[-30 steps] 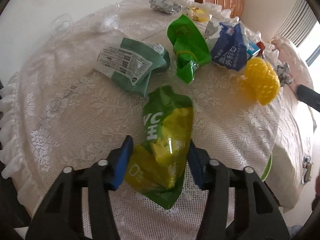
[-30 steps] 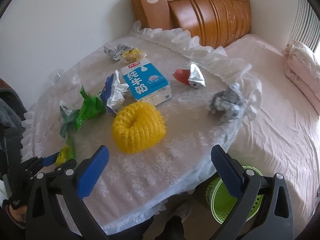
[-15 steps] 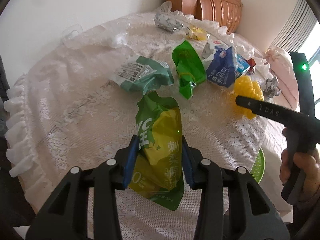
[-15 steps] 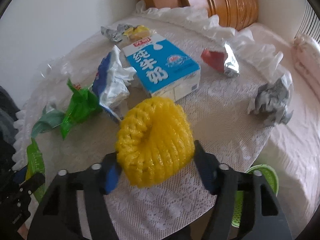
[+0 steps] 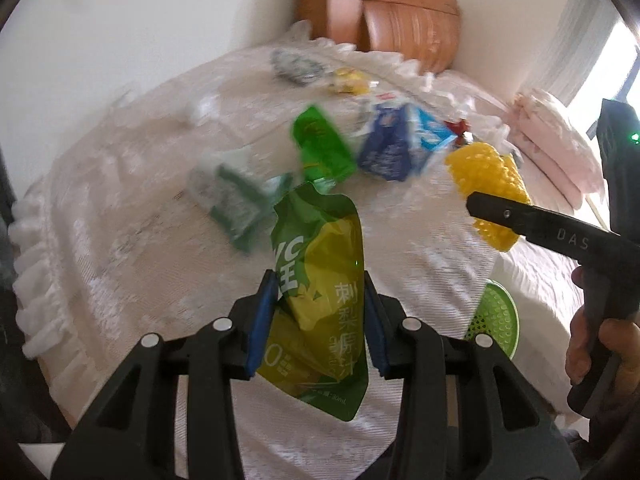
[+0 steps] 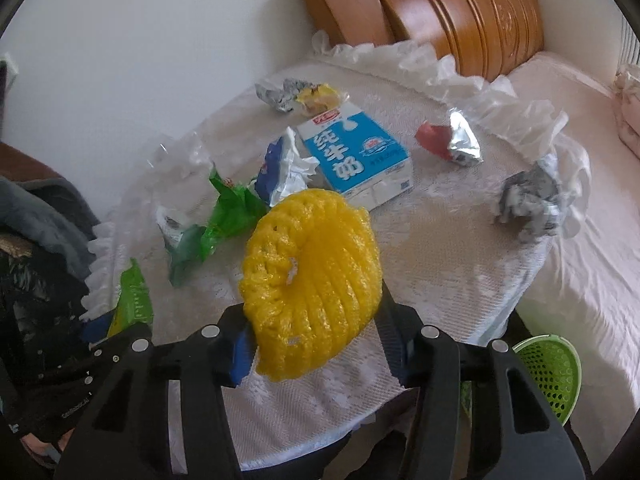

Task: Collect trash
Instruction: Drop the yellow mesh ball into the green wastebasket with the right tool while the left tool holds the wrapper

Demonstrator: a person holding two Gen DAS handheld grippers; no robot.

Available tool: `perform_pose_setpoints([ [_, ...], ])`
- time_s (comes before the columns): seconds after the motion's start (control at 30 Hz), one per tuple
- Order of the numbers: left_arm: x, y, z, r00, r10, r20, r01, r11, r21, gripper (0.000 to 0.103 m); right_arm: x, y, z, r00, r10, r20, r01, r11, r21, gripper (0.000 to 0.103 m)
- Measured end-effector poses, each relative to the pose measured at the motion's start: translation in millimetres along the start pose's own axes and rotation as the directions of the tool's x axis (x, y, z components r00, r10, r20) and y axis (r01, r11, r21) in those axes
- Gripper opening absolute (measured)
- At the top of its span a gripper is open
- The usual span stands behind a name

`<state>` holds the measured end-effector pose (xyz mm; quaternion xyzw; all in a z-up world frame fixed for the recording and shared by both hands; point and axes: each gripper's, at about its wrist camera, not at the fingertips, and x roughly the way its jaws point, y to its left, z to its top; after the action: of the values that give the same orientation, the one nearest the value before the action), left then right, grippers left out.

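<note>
Nearest in the left wrist view, the left gripper [image 5: 320, 320] has its blue-padded jaws pressed in on a green and yellow drink pouch [image 5: 320, 280], which stands up between them above the lace tablecloth [image 5: 120, 240]. In the right wrist view, the right gripper [image 6: 316, 340] is clamped on a yellow foam net [image 6: 312, 280] — the net bulges up over both jaws and is off the cloth.

The cloth is white lace with a ruffled edge, draped over a round table. Just beyond the foam net lie a crumpled green wrapper [image 6: 228, 216] and a blue and white torn packet [image 6: 280, 172], the packet touching a blue milk carton [image 6: 356, 156] that lies flat. Further right a red and silver foil wrapper [image 6: 452, 140] rests alone, and a crumpled grey paper ball [image 6: 528, 204] sits at the table's right edge. At the far side, a silver foil scrap [image 6: 276, 94] and a small yellow wrapper [image 6: 320, 96] lie touching.

Below the table's right rim stands a green mesh basket [image 6: 552, 368] on the floor. Behind the table is a bed with a pale pink cover [image 6: 580, 240] and a carved wooden headboard [image 6: 460, 8] — set against a plain white wall [image 6: 140, 40].
</note>
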<state>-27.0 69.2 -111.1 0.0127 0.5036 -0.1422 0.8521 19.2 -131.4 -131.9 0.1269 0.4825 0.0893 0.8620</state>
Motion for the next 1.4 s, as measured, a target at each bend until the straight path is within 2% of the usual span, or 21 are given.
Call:
perform_pose_setpoints([
  [0.07, 1.9, -21.2, 6.4, 1.000, -0.027, 0.003, 0.027, 0.998, 0.050, 0.040, -13.9, -14.9, -7.2, 0.999, -0.030, 0.019, 0.030, 0.999, 0.020, 0.053],
  [0.17, 6.0, -55.1, 14.9, 0.996, -0.085, 0.000, 0.084, 0.989, 0.120, 0.040, -36.9, -52.2, -25.6, 0.990, -0.134, 0.045, 0.130, 0.989, 0.074, 0.053],
  [0.23, 8.6, -77.2, 18.8, 0.993, -0.118, -0.006, 0.117, 0.980, 0.164, 0.040, -51.1, -85.6, -44.4, 0.975, -0.219, 0.034, 0.213, 0.968, 0.129, 0.053],
  [0.37, 18.0, -141.8, 25.3, 0.977, -0.207, -0.043, 0.211, 0.936, 0.282, 0.040, -66.4, -149.8, -85.9, 0.943, -0.331, -0.033, 0.329, 0.910, 0.252, 0.053],
  [0.43, 21.9, -167.8, 26.2, 0.971, -0.233, -0.055, 0.238, 0.916, 0.324, 0.040, -67.4, -160.1, -93.2, 0.938, -0.344, -0.048, 0.343, 0.899, 0.273, 0.053],
  [0.5, 26.4, -201.4, 26.1, 0.962, -0.263, -0.075, 0.271, 0.886, 0.375, 0.040, -68.4, -192.9, -115.1, 0.923, -0.376, -0.089, 0.383, 0.861, 0.335, 0.053],
  [0.63, 27.6, -263.5, 23.3, 0.943, -0.313, -0.111, 0.327, 0.818, 0.473, 0.040, -57.9, -242.4, -143.8, 0.910, -0.383, -0.156, 0.412, 0.810, 0.417, 0.053],
  [0.7, 27.5, -287.1, 19.6, 0.939, -0.320, -0.123, 0.337, 0.793, 0.508, 0.040, -49.5, -263.0, -153.6, 0.907, -0.379, -0.184, 0.421, 0.794, 0.439, 0.054],
  [0.73, 28.1, -296.4, 18.1, 0.938, -0.322, -0.129, 0.340, 0.781, 0.524, 0.040, -43.9, -273.5, -159.4, 0.904, -0.375, -0.203, 0.426, 0.786, 0.448, 0.062],
  [0.77, 28.5, -307.5, 15.7, 0.937, -0.323, -0.136, 0.343, 0.768, 0.540, 0.040, -38.8, -282.7, -165.2, 0.903, -0.369, -0.220, 0.430, 0.780, 0.455, 0.075],
  [0.83, 29.2, -325.9, 11.0, 0.934, -0.325, -0.149, 0.350, 0.745, 0.568, 0.040, -34.5, -295.8, -172.1, 0.895, -0.373, -0.245, 0.446, 0.766, 0.462, 0.087],
  [0.97, 32.8, -354.5, 5.3, 0.932, -0.323, -0.165, 0.355, 0.716, 0.601, 0.040, -30.0, -312.7, -177.8, 0.891, -0.366, -0.270, 0.453, 0.761, 0.463, 0.097],
  [1.07, 34.1, -368.4, 3.1, 0.927, -0.331, -0.177, 0.368, 0.708, 0.603, 0.040, -38.5, -323.9, -178.2, 0.891, -0.373, -0.259, 0.453, 0.751, 0.480, 0.101],
  [1.27, 50.6, -392.0, 3.2, 0.911, -0.347, -0.223, 0.410, 0.701, 0.584, 0.040, -70.9, -339.3, -185.3, 0.887, -0.400, -0.232, 0.461, 0.718, 0.522, 0.101],
  [1.4, 63.3, -402.5, -1.6, 0.906, -0.339, -0.253, 0.422, 0.695, 0.582, 0.040, -91.2, -339.3, -186.7, 0.887, -0.412, -0.208, 0.456, 0.714, 0.531, 0.101],
])
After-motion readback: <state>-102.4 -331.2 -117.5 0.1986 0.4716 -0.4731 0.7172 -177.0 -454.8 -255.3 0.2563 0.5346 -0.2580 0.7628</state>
